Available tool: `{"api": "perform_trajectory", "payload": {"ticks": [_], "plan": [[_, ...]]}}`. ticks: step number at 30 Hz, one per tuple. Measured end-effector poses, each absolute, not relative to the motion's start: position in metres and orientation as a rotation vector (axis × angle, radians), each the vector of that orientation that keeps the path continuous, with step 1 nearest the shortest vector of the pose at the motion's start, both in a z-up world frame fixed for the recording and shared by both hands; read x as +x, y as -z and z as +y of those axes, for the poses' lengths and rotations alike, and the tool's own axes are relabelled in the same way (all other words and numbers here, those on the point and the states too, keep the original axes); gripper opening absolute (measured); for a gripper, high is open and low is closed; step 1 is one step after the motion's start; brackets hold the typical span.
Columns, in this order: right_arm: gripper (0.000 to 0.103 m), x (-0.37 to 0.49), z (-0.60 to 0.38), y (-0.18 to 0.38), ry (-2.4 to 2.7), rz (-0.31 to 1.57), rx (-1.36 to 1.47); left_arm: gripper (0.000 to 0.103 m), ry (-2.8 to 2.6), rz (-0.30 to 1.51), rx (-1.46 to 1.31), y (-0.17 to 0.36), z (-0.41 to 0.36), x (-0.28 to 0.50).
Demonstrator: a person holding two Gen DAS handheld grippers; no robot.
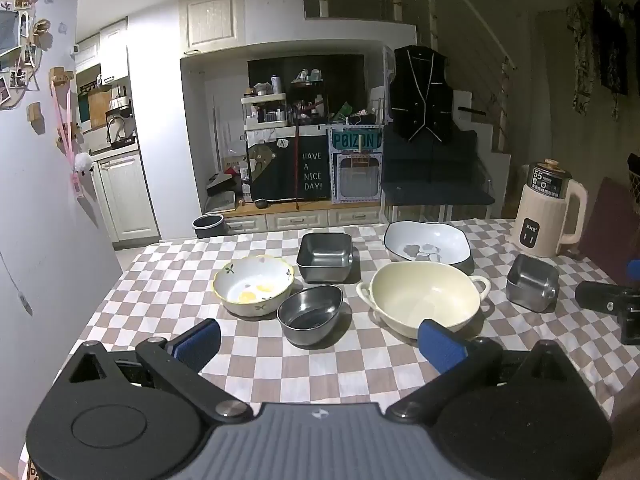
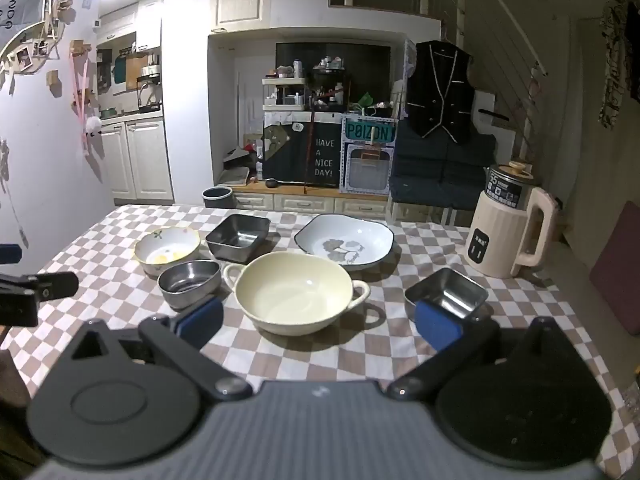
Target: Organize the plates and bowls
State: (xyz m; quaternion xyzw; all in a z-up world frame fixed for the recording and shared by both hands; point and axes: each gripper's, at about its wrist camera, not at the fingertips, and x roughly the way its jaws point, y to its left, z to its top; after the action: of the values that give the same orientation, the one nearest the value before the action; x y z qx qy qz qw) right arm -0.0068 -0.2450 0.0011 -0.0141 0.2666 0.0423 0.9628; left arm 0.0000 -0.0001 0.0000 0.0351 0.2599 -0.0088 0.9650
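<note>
The left gripper [image 1: 320, 342] tilts downward with its jaws spread wide and nothing between the blue pads [image 1: 199, 343]. The right gripper [image 2: 319, 325] tilts down the same way beside it, jaws equally wide, gripping nothing

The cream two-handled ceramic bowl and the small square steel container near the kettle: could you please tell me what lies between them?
Nothing: between the cream two-handled ceramic bowl and the small square steel container only bare checkered tablecloth shows, clearest in the right wrist view.

Cream kettle [image 2: 508, 232] on checked tablecloth [image 2: 304, 356]; hanging black vest [image 2: 440, 92]
</note>
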Motion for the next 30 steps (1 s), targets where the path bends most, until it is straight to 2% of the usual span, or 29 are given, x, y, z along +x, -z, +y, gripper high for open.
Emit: {"api": "perform_trajectory", "payload": {"ticks": [30], "plan": [[0.103, -0.0044, -0.2437, -0.0006, -0.085, 0.564, -0.042, 0.103, 0.026, 0.549, 0.049, 0.0058, 0.0011, -0.0005]]}}
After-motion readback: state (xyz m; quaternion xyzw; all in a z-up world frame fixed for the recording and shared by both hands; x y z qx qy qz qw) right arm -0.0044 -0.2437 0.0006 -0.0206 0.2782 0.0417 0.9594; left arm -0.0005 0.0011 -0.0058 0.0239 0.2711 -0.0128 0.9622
